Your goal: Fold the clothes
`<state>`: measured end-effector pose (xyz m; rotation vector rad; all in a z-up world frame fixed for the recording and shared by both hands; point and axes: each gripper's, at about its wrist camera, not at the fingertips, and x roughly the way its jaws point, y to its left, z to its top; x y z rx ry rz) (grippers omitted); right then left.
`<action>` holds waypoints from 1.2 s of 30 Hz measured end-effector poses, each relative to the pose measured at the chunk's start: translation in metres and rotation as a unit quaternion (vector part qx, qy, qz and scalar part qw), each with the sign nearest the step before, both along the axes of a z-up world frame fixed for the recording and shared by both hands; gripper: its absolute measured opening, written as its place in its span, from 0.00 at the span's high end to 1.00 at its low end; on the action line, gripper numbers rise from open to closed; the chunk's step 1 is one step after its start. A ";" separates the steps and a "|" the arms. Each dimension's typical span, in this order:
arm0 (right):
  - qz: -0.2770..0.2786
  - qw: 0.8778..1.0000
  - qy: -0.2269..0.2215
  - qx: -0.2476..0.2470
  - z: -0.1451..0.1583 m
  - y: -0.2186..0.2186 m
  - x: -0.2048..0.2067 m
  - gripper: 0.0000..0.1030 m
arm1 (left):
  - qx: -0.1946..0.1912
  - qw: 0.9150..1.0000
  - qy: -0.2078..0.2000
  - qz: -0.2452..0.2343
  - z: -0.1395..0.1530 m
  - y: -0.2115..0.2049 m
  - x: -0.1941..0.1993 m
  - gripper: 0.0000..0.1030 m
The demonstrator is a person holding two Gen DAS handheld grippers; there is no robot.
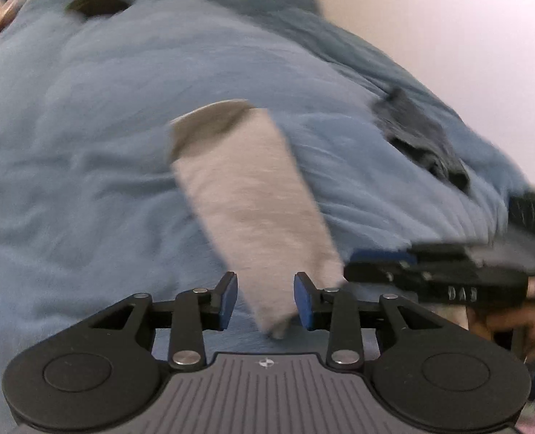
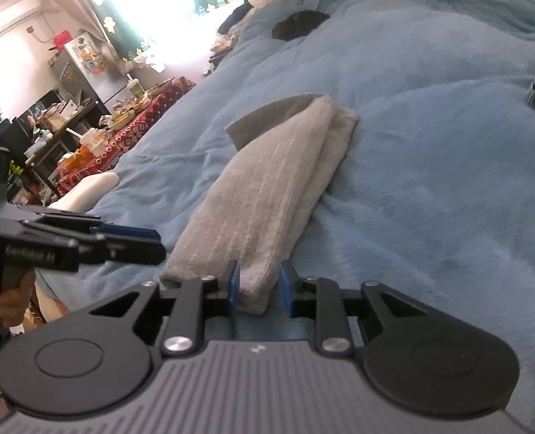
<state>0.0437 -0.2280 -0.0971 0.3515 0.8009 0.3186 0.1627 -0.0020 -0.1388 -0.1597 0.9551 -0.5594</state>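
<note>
Blue blanket (image 2: 430,188) covers the bed. Folded grey sock pair (image 2: 267,188) lies on it, mid-bed. Right tongs (image 2: 258,285) part open, straddling the near sock end, not clamped. Left tongs (image 1: 265,298) open wide, empty, sock end between fingers.

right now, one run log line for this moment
step: fold | item: grey garment on blue blanket | left gripper: open | right gripper: open, astride near end
</note>
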 end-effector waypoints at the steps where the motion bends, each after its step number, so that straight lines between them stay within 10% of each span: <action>1: -0.003 1.000 0.008 0.001 -0.003 0.002 0.003 0.74 | -0.014 1.000 0.011 0.006 -0.002 0.003 0.003 0.67; 5: -0.011 0.999 0.023 0.024 -0.008 0.006 0.004 0.94 | -0.019 0.999 0.024 0.010 -0.009 0.000 0.009 0.67; 15: -0.010 0.999 0.035 0.008 -0.020 0.020 -0.002 0.93 | -0.040 0.996 0.078 0.028 -0.037 0.002 0.021 0.67; 19: -0.005 1.000 0.024 0.004 -0.010 0.017 -0.001 0.78 | -0.030 0.998 0.045 0.019 -0.018 0.007 0.028 0.68; 36: -0.086 0.996 0.003 -0.017 0.025 -0.031 0.123 0.78 | -0.036 0.994 -0.026 0.101 0.006 0.034 0.168 0.68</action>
